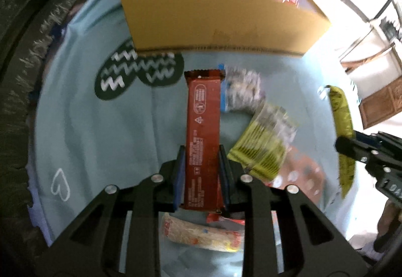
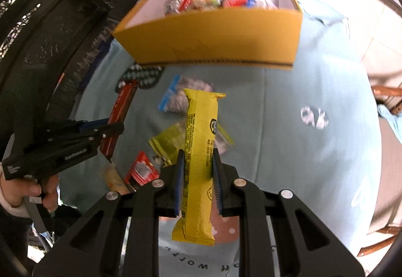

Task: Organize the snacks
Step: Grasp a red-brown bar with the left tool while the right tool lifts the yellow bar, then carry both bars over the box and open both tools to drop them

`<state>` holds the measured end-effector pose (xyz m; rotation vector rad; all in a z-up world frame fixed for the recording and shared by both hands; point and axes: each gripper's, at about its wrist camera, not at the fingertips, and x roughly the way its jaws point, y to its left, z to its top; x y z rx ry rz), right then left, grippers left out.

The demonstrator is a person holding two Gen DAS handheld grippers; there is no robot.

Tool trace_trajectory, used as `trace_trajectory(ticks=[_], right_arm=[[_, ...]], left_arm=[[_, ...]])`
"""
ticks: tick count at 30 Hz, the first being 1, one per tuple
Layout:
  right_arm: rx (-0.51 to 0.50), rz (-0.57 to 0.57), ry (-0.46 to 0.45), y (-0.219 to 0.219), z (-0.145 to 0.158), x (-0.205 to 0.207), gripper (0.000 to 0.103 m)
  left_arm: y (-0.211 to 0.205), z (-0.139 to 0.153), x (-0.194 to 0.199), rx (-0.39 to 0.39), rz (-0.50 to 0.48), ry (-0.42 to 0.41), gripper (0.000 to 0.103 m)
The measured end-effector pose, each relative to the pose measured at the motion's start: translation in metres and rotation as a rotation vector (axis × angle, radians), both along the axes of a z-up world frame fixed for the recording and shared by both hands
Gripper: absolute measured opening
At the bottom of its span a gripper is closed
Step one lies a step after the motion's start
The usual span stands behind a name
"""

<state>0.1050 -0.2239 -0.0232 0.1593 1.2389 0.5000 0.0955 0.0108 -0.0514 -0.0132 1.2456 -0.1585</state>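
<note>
Left wrist: left tongs (image 1: 202, 151) clamp a glossy red bar (image 1: 203, 136); right tongs (image 2: 196, 159) clamp a crinkled yellow bar (image 2: 199, 146).

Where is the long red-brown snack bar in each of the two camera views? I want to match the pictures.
Left wrist view: the red-brown bar runs up the centre, clamped in the left gripper.
Right wrist view: the same bar is at centre-left, slanted, in the left gripper coming from the left edge.
Shared landmark: the yellow cardboard box at the top of both views.
</note>
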Motion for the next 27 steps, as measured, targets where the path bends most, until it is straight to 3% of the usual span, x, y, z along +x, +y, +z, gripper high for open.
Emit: trace_trajectory(ticks=[10, 27], right_arm=[[0.027, 0.015, -0.098, -0.001, 0.040, 0.024, 0.020], [0.054, 0.001, -0.192, -0.012, 0.079, 0.056, 0.020]], left_arm=[[-0.004, 0.068, 0.003, -0.015, 0.040, -0.079, 0.024], [-0.012, 0.111, 0.030, -0.043, 0.058, -0.141, 0.024]])
